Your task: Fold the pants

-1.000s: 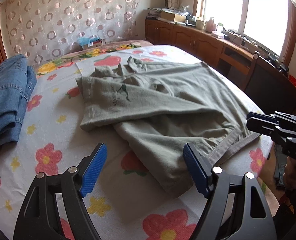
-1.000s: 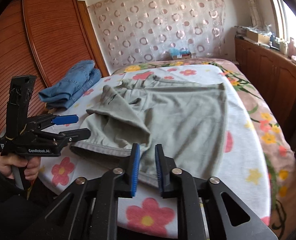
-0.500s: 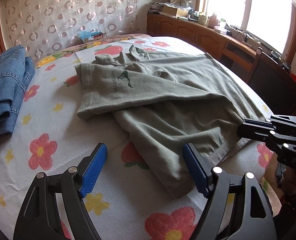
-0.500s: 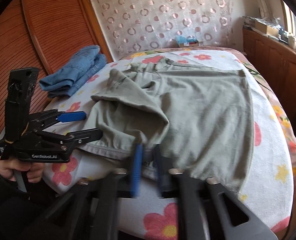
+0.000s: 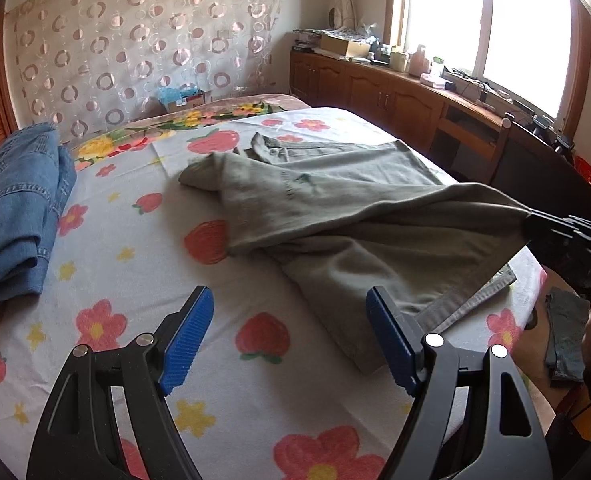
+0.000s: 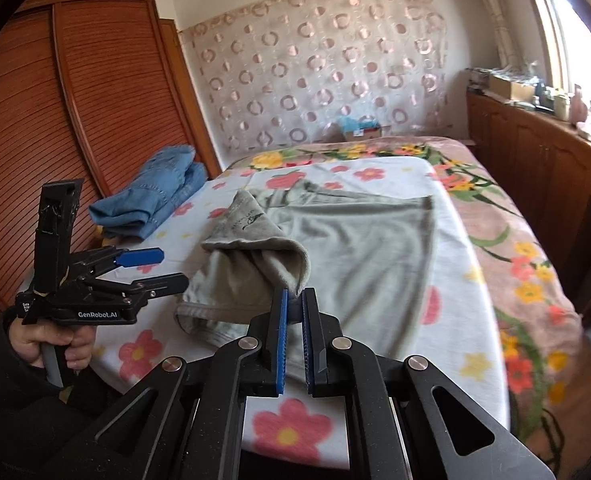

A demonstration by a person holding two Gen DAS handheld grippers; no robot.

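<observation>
The grey-green pants (image 5: 335, 208) lie spread on the flowered bed sheet (image 5: 143, 264), with one part folded over the rest. My right gripper (image 6: 293, 312) is shut on an edge of the pants (image 6: 359, 248) and lifts it off the bed; it also shows in the left wrist view (image 5: 535, 220), with cloth stretched up to it. My left gripper (image 5: 291, 332) is open and empty, above the sheet beside the near hem. It shows in the right wrist view (image 6: 151, 268), left of the pants.
Folded blue jeans (image 5: 15, 216) lie at the bed's left side by a wooden wardrobe (image 6: 75, 128). A wooden cabinet (image 5: 395, 100) with clutter runs under the window on the right. A dark chair (image 5: 535, 164) stands by the bed's right edge.
My right gripper has closed on the pants' edge and raised it, pulling the cloth up and across. My left gripper has stayed open and shifted slightly.
</observation>
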